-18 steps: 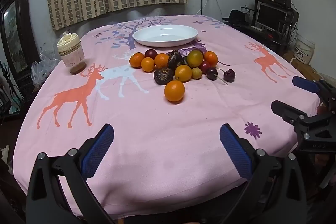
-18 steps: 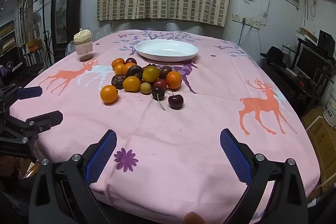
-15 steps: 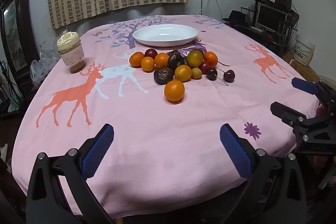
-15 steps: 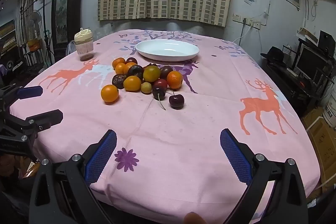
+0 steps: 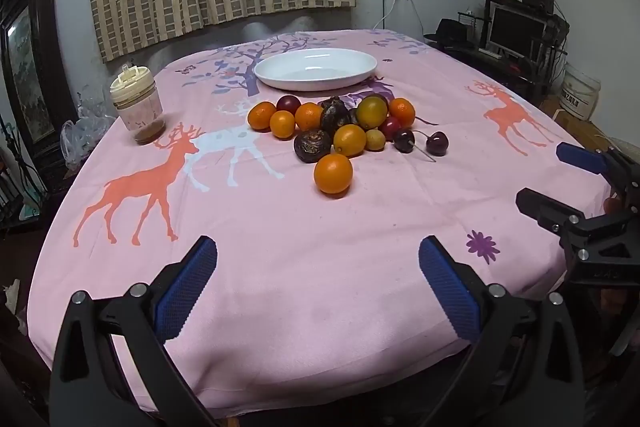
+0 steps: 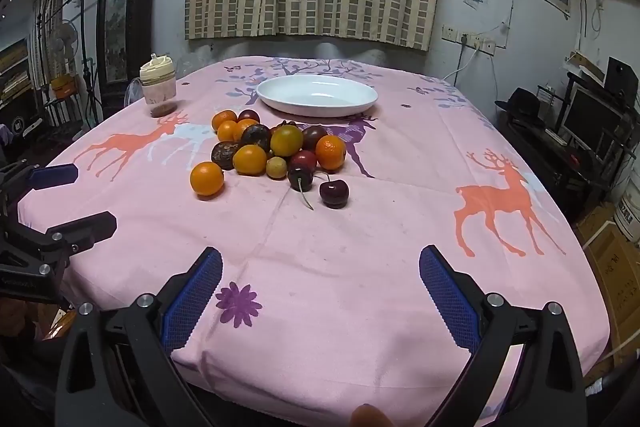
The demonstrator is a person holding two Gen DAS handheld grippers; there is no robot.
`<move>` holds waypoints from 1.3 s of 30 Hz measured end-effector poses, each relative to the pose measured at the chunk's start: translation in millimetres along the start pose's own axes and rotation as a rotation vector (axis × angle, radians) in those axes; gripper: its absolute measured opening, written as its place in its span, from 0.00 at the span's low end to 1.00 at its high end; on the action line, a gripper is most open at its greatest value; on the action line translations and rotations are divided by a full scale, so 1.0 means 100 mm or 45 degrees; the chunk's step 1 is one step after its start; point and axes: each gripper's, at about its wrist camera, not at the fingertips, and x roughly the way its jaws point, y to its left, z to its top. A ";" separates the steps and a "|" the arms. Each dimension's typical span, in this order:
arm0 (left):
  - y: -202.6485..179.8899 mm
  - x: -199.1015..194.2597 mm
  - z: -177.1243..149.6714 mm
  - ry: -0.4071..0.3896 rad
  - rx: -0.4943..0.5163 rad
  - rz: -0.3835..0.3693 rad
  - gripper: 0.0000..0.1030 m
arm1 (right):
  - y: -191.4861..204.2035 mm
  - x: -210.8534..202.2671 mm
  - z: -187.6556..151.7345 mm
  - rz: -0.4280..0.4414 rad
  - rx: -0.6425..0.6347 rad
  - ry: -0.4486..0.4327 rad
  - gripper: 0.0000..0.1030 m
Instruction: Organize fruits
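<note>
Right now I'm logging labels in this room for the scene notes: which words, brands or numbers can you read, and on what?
None can be read for certain.
White bucket: dark lettering, too blurred.
Cardboard box: faint print, too small.
Right hand-held gripper: embossed mark on its body, illegible.
Jar: no label visible.

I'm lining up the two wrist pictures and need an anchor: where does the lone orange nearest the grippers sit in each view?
Left wrist: the lone orange sits just right of centre, in front of the fruit pile.
Right wrist: the same orange sits left of centre, at the pile's near-left edge.
Shared landmark: the white plate lies behind the pile in both.
</note>
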 end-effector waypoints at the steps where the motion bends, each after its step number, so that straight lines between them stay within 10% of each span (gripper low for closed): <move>1: 0.00 0.00 0.00 0.000 -0.001 0.000 0.96 | 0.00 0.00 0.00 0.001 0.003 0.003 0.96; 39: -0.01 0.01 0.00 0.006 0.003 0.000 0.96 | 0.01 0.02 -0.01 0.003 -0.010 0.001 0.96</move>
